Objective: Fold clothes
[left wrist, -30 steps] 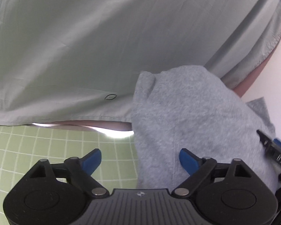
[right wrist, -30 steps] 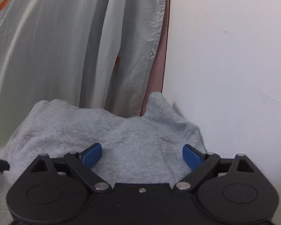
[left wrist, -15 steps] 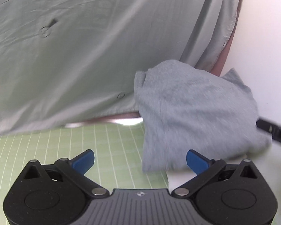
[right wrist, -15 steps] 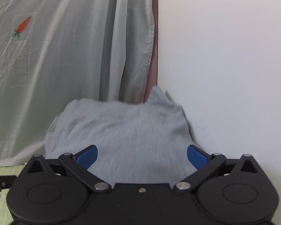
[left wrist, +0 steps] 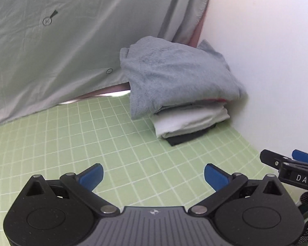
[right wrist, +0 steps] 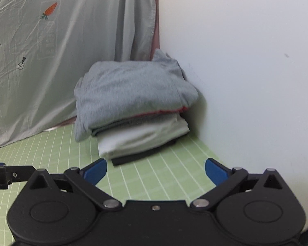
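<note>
Left wrist view: left gripper [left wrist: 153, 175] hangs over a green grid mat [left wrist: 71, 143], blue pads spread wide with only mat between them. Nothing is held. Beyond it, in the corner where a pale curtain [left wrist: 71, 30] meets a white wall [left wrist: 267, 51], sits a stack of folded clothes. A grey top [left wrist: 174, 78] lies uppermost, rumpled, its near-left edge drooping past the layers below. Under it show a thin red edge, a white garment [left wrist: 186, 121] and a dark one [left wrist: 184, 138] at the bottom. The tip of the right gripper [left wrist: 287, 164] enters at the right edge.

Right wrist view: right gripper [right wrist: 156, 170] also stands with its pads far apart and empty, pointing at the same stack. The grey top [right wrist: 133, 94] sags at its left corner over the white garment [right wrist: 137, 139], and the dark layer [right wrist: 133, 157] peeks out beneath. The stack rests against the wall [right wrist: 256, 82], well clear of both tools. A black bar of the left gripper [right wrist: 10, 174] shows at the left edge.

Handling, as a judgement: the grey top looks like soft, light knit. It will drape and slump, not hold shape, and poses no breakage risk. The drooping corner and the free front edge offer the easiest places to pinch; a grip on the middle would likely drag the layers beneath.
</note>
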`<state>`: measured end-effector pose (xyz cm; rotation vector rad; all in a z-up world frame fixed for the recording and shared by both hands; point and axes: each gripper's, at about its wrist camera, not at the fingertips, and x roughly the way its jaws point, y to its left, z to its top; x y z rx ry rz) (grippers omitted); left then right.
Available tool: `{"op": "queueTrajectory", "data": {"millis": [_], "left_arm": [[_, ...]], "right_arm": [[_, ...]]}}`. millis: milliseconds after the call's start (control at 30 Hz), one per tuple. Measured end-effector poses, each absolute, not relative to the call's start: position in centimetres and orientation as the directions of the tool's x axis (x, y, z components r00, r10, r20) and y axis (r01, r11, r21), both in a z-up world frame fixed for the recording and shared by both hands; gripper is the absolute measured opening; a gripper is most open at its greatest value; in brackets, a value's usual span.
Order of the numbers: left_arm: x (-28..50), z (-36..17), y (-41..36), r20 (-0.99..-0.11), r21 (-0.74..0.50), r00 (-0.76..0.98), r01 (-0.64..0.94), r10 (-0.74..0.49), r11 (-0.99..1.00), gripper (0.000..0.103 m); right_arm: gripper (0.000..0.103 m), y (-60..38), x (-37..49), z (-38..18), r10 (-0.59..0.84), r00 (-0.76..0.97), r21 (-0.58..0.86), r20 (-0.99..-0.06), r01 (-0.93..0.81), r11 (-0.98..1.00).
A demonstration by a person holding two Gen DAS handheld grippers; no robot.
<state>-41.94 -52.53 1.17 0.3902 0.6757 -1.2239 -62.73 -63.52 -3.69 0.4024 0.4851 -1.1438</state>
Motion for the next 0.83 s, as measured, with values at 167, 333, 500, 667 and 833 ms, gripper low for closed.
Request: {"op": "queueTrajectory", "data": {"millis": [167,333,500,667,833], "left_arm": [[-43.3,0.7,-50.0,-0.666,0.005,0.210,0.961,-0.716,0.277,0.103],[-43.4,0.8,-49.0,-0.666,-0.010,0.181,0.968,-0.724,0.251,0.103],[-43.8,1.1,-48.6,-0.652,-0.009,0.164,0.975,-0.740,0.224,0.103],[-43.7,1.4,-48.4,-0.639,-0.016,0.156,0.976,-0.753,0.217,0.103],[-43.7,1.5,-48.2,-0.636,-0.025,0.157,0.975,-0.756,0.223,0.103]], "right_arm": [[0.103,-60.0,-63.8,-4.6,-0.743,0.314,0.056,-0.592,0.935,0.350],[0.103,-58.3,-64.2,-4.5,-0.736,0.316,0.068,-0.599,0.936,0.346],[0.103,-57.3,-64.4,-4.1,-0.752,0.308,0.058,-0.583,0.939,0.339],[0.103,-57.0,-64.6,-3.7,-0.765,0.297,0.049,-0.571,0.943,0.330],[0.103,-56.8,-64.7,-3.4,-0.773,0.296,0.045,-0.562,0.943,0.328]]}}
